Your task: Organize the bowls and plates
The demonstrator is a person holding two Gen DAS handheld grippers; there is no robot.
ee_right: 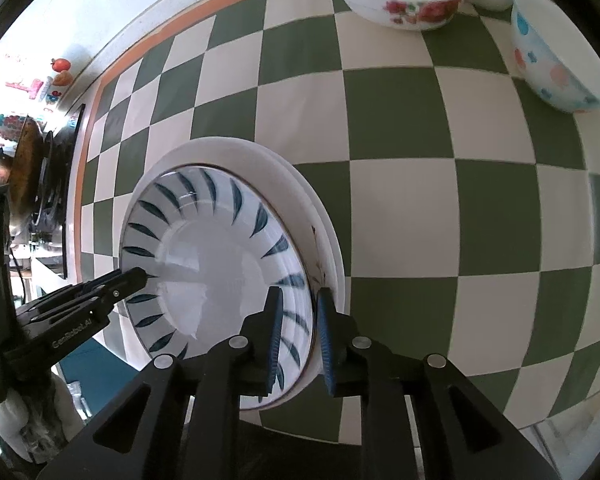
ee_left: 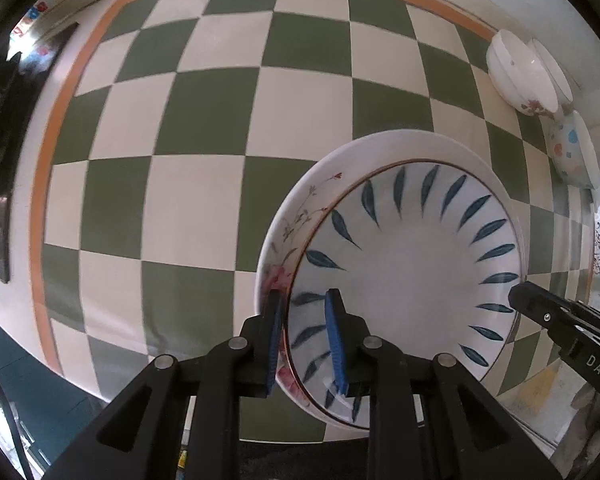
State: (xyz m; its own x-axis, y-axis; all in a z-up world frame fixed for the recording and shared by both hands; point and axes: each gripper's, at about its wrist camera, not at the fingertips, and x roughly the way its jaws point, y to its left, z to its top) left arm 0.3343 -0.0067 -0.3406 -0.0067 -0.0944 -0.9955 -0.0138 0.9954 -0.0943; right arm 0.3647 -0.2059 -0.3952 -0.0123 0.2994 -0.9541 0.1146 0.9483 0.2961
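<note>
Glazed leaf-pattern plate [ee_left: 408, 280]: stiff, slippery, fragile; best gripped at rim. My left fingers [ee_left: 300, 336] straddled nine o'clock, right fingers [ee_right: 300, 336] three o'clock, slightly apart, unclamped.

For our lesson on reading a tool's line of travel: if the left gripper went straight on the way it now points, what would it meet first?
Most likely the rim of the blue-leaf-patterned white plate, which sits between the left gripper's blue pads. That plate rests on a floral-edged white plate on the green-and-cream checkered tablecloth. Depth is unclear.
</note>
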